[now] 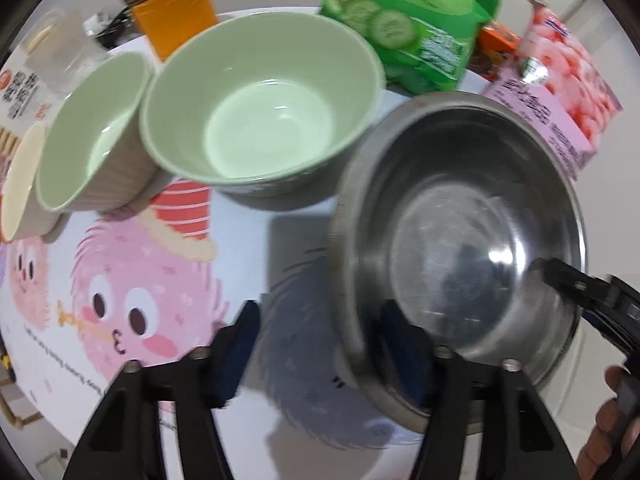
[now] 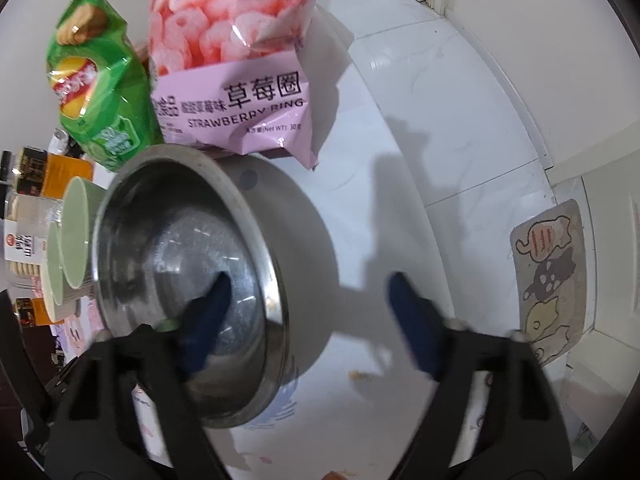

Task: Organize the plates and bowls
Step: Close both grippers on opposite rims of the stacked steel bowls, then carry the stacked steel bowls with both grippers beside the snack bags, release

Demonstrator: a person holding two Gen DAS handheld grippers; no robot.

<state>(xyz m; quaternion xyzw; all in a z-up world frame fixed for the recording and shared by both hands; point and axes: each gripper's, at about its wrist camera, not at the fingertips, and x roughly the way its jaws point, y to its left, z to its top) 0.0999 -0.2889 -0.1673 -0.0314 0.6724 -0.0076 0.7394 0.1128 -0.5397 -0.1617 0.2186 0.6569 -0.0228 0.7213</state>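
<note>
A steel bowl (image 1: pixel 460 220) stands at the right of the table, close to its edge. My left gripper (image 1: pixel 320 340) is open and straddles the bowl's near-left rim: one blue pad is inside the bowl, the other hangs well outside over the tablecloth. My right gripper (image 2: pixel 310 320) is open too, straddling the opposite rim of the steel bowl (image 2: pixel 180 240), with its left pad inside and its right pad out over the floor. A big green bowl (image 1: pixel 260 112), a smaller green bowl (image 1: pixel 88 140) and a cream bowl (image 1: pixel 20 188) line up to the left.
Behind the bowls stand a green chips bag (image 1: pixel 412 20), a pink strawberry-ring bag (image 2: pixel 228 60) and an orange box (image 1: pixel 172 8). The tablecloth (image 1: pixel 140 280) bears a pink cartoon. White tiled floor (image 2: pixel 440 120) and a floor mat (image 2: pixel 552 280) lie beyond the table edge.
</note>
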